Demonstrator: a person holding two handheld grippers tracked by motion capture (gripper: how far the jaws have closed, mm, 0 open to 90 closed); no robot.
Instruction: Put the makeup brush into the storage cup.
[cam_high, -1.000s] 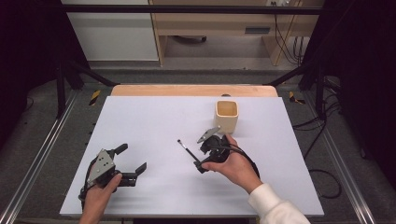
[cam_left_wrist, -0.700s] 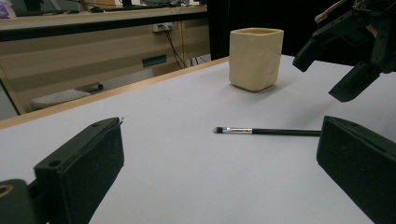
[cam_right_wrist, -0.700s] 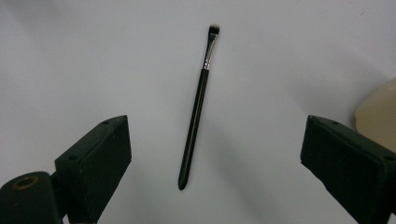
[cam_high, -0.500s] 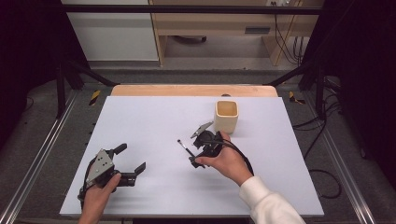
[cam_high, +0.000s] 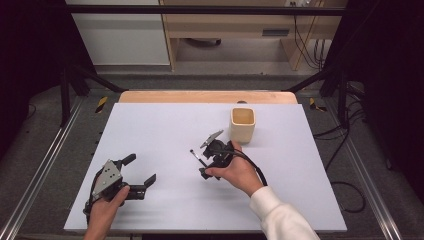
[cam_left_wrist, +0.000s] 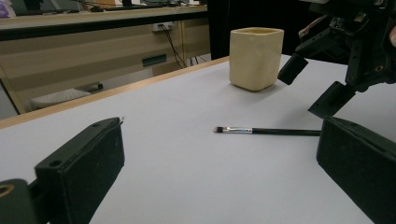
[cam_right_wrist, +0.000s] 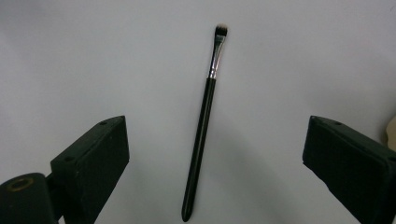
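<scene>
Right gripper (cam_high: 202, 160) poised over the brush (cam_right_wrist: 201, 126), jaws wide apart, one on each side of the handle, nothing touching yet. Tilted down toward the table (cam_high: 165, 125), right hand (cam_high: 239, 172) behind it. Brush flat on the table near the middle, bristle end pointing away from the right gripper, black handle end nearest it; also visible in the left gripper view (cam_left_wrist: 266, 131) as a thin line lying on the white surface. Cup (cam_high: 242, 125) upright just beyond the right gripper, well clear of the brush tip.

Left gripper (cam_high: 140, 172) low at the near left of the table, jaws likewise spread, holding nothing, well apart from the brush.

Brush most likely very light, stiff, thin and round, so prone to rolling or pivoting between the pads. Smooth lacquered handle probably slippery; bristles soft and best left alone. Best hold: across the black handle around its middle, below the metal ferrule, jaws closing square to its length and low against the table.
</scene>
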